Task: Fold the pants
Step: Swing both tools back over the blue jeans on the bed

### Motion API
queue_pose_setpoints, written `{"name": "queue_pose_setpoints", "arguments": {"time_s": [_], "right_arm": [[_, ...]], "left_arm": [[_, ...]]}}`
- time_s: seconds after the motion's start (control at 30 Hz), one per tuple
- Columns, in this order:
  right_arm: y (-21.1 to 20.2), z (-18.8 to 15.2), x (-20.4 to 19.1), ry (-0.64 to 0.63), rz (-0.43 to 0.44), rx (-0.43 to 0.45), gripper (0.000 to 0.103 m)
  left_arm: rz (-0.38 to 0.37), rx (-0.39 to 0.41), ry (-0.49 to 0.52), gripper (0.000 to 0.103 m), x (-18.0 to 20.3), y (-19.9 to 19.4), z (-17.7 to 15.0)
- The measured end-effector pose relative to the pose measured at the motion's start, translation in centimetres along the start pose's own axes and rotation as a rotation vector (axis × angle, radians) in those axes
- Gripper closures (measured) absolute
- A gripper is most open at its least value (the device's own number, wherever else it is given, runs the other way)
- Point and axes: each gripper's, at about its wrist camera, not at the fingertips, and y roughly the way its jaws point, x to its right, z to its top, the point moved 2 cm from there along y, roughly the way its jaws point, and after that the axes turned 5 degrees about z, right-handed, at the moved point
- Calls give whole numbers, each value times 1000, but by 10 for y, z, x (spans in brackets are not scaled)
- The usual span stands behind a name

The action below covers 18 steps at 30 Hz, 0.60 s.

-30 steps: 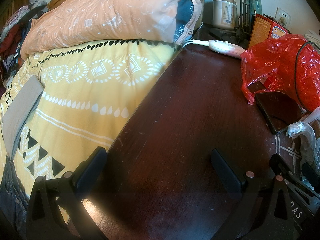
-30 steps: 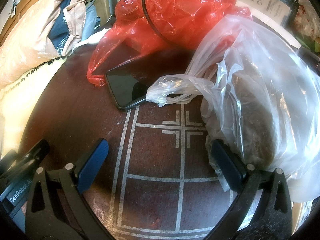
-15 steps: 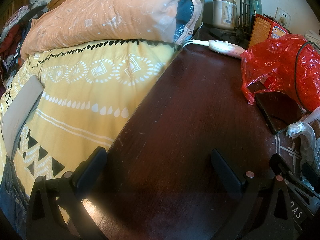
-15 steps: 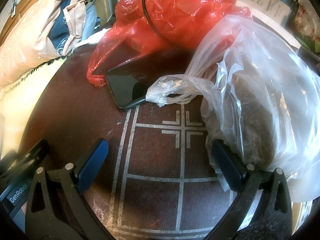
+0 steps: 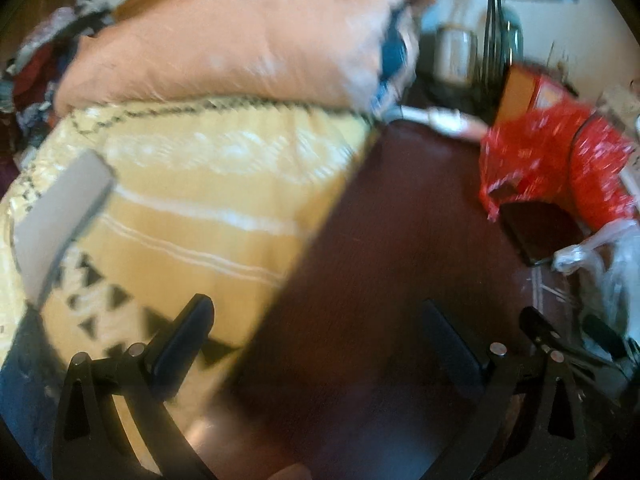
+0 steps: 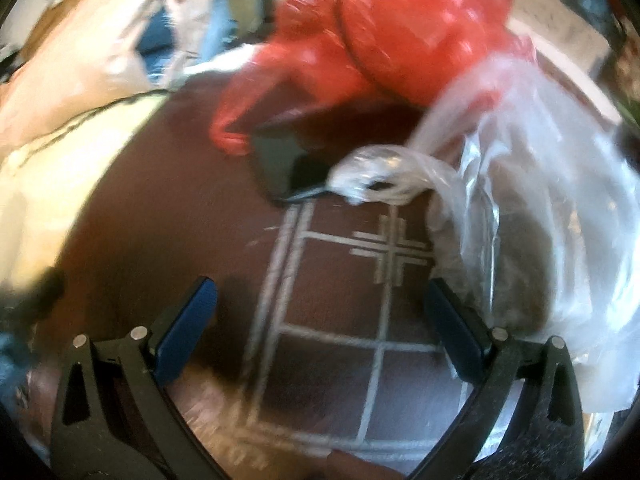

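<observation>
A: Where do the two grippers stand?

B: The left gripper (image 5: 316,322) hangs with its jaws spread wide and nothing between them, above the edge where the yellow patterned bedspread (image 5: 208,204) meets the dark brown wooden table (image 5: 380,248). The right gripper (image 6: 320,304) is just as wide apart and empty, over the white inlaid lines of that table (image 6: 168,216).

A: And the pants?

B: Hard to say; a grey folded cloth (image 5: 60,216) lies on the bedspread, but blur hides what it is.

A: What is near the right gripper?

B: A clear plastic bag (image 6: 540,208) just beside its right finger, a black phone (image 6: 284,164), and a red plastic bag (image 6: 400,36) behind.
</observation>
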Motion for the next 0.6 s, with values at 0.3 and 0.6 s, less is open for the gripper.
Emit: {"name": "queue_pose_setpoints", "arguments": {"time_s": [0.3, 0.6], "right_arm": [[-122, -37, -82, -257, 246, 228, 0], [-261, -158, -271, -769, 730, 269, 0]], "left_arm": [[406, 163, -144, 0, -172, -164, -72], [897, 196, -588, 0, -363, -356, -235]]}}
